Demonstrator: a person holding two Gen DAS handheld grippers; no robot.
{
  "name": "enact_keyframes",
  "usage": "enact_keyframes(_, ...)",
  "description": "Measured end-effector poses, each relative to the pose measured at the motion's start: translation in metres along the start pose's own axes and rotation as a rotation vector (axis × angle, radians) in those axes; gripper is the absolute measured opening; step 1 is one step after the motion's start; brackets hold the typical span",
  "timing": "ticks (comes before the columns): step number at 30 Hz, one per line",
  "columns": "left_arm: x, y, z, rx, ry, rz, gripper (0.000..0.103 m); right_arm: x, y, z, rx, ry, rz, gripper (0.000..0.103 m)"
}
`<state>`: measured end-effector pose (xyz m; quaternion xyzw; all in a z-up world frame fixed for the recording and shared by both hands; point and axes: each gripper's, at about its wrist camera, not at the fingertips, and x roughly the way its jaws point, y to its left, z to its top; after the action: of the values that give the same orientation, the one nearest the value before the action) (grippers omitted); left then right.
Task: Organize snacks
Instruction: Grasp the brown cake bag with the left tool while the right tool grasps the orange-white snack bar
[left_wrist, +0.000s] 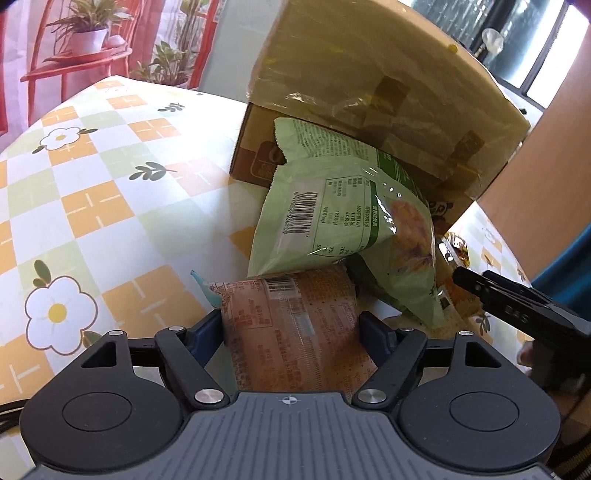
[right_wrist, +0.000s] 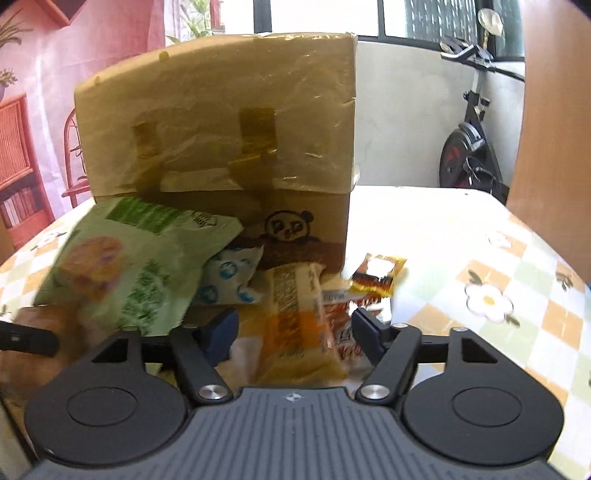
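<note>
My left gripper (left_wrist: 290, 326) is shut on an orange snack packet (left_wrist: 284, 295), its blue pads against both long sides. A pale green snack bag (left_wrist: 332, 210) leans over that packet against a taped cardboard box (left_wrist: 369, 92). From the right wrist view, the green bag (right_wrist: 125, 273) lies left of the box (right_wrist: 221, 129). My right gripper (right_wrist: 295, 326) stands open around a yellow-orange packet (right_wrist: 291, 295) and a red-and-white packet (right_wrist: 338, 332), with a gap at its left pad. A blue-and-white packet (right_wrist: 229, 277) and a small gold packet (right_wrist: 376, 277) lie by the box.
Everything rests on a table (left_wrist: 92, 184) covered in an orange, green and white checked cloth with flowers. A black finger of the right gripper (left_wrist: 517, 314) shows at the right. Plants on a red stand (left_wrist: 81, 48) and an exercise bike (right_wrist: 469, 147) stand beyond the table.
</note>
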<state>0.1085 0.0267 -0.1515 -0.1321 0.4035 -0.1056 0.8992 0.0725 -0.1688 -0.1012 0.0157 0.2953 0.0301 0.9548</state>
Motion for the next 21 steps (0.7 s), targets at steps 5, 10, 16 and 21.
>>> enact_keyframes(5,0.001,-0.001,0.001,0.003,-0.013,0.016,0.08,0.025,-0.006,0.005,-0.003,0.023,0.012,0.055)
enact_keyframes(10,0.006,-0.003,0.001,0.014,-0.016,0.021,0.081,0.04,-0.004,0.005,-0.027,0.073,0.027,0.054)
enact_keyframes(16,0.008,-0.005,0.0,0.025,-0.021,0.028,0.082,0.041,-0.001,-0.001,-0.026,0.084,0.021,0.047)
enact_keyframes(21,0.007,-0.004,0.0,0.023,-0.022,0.023,0.081,0.041,0.002,-0.004,-0.03,0.089,0.01,0.047)
